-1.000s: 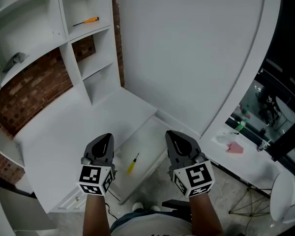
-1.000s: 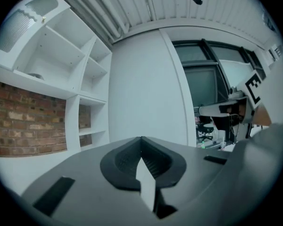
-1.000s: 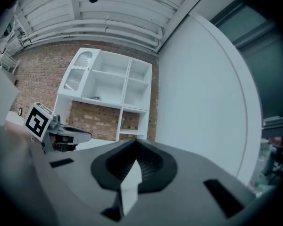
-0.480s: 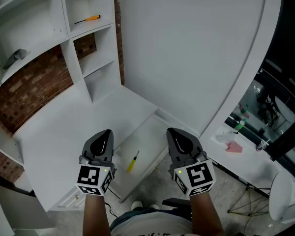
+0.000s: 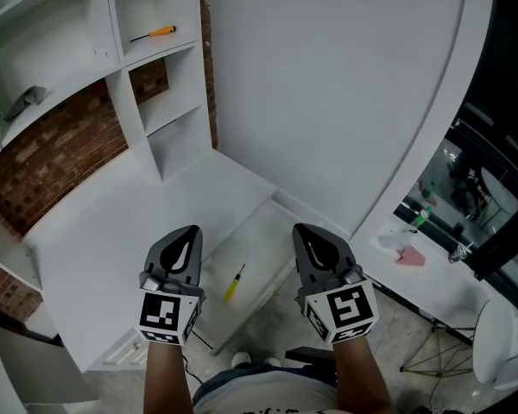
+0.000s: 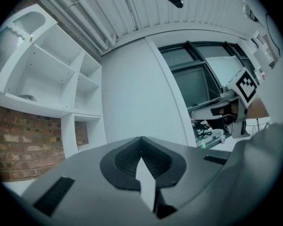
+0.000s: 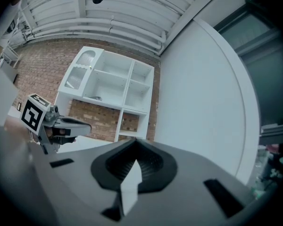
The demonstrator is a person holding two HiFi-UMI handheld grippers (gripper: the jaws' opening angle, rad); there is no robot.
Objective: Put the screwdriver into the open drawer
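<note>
A small yellow-handled screwdriver (image 5: 233,284) lies inside the open white drawer (image 5: 261,236), between and below my two grippers. A second screwdriver with an orange handle (image 5: 154,34) rests on an upper shelf at the back left. My left gripper (image 5: 187,235) hovers over the counter's edge just left of the drawer, shut and empty. On the drawer's right side my right gripper (image 5: 308,233) is held level, also shut with nothing in it. In the left gripper view the left gripper (image 6: 141,160) points at the white panel; the right gripper (image 7: 134,160) faces the shelves.
White shelf unit (image 5: 121,67) stands against a brick wall (image 5: 52,166), with a grey object (image 5: 24,103) on a left shelf. A tall curved white panel (image 5: 345,93) rises behind the drawer. A ledge at right carries a pink item (image 5: 412,260) and a green bottle (image 5: 423,221).
My left gripper has risen slightly and rolled a little, its marker cube now tilted. The right gripper and the screwdriver in the drawer have stayed where they were.
</note>
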